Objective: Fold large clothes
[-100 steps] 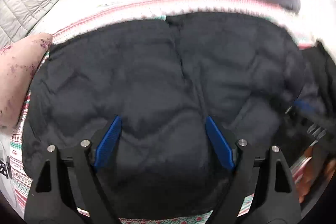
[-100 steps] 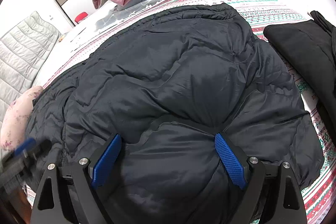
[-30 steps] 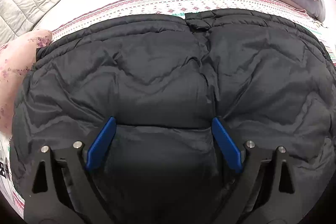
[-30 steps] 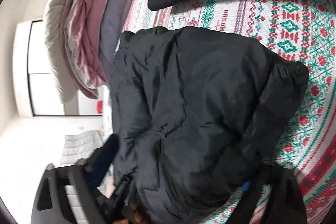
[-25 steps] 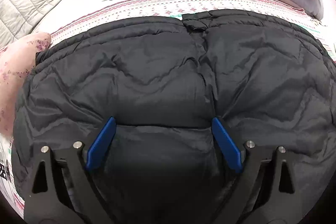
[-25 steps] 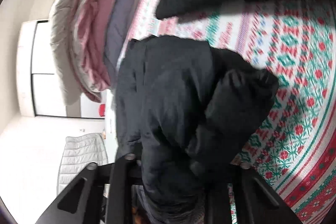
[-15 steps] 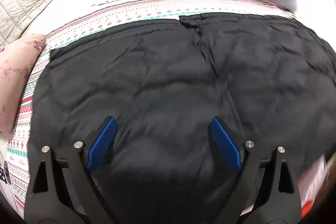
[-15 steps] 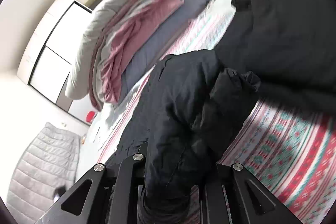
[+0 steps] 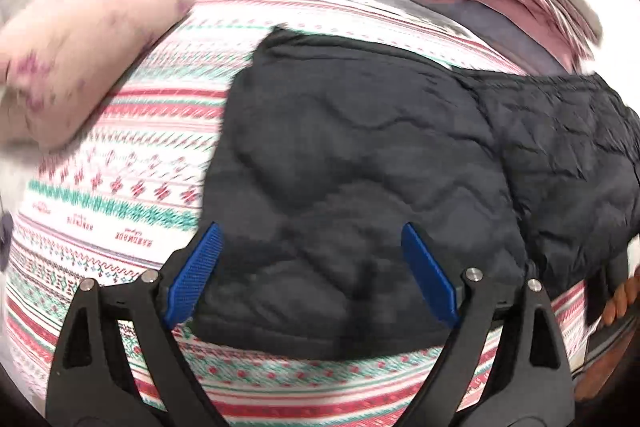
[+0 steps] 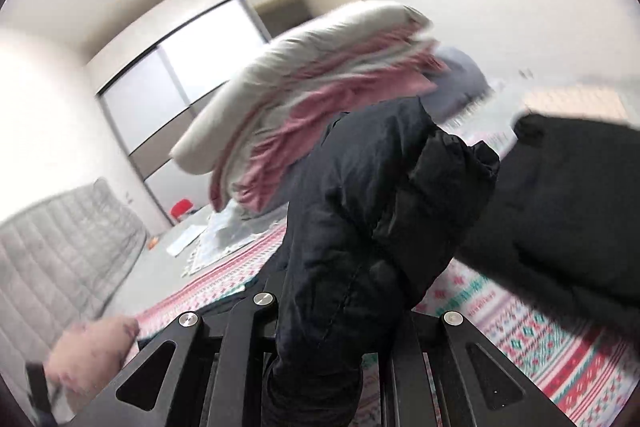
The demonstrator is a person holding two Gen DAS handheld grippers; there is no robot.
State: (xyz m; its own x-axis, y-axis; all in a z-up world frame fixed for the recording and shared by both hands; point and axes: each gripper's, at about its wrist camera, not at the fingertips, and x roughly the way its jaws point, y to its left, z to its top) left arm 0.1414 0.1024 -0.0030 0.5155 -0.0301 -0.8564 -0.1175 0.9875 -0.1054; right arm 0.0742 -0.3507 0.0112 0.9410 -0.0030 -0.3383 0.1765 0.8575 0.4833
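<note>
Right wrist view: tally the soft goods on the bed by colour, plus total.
Black: 2, the puffer jacket clamped in the right gripper and a second dark garment lying beyond it.
Pink: 2, the floral pillow and the pink bedding.
White: 1, the duvet on top of the stack.
Grey: 1, the grey bedding.
Total: 6

- Our left wrist view looks steeply down, close over the jacket (image 9: 360,167) on the bed (image 9: 120,187).
- Our right wrist view faces nearly level; both share the bedding pile (image 10: 320,75).
</note>
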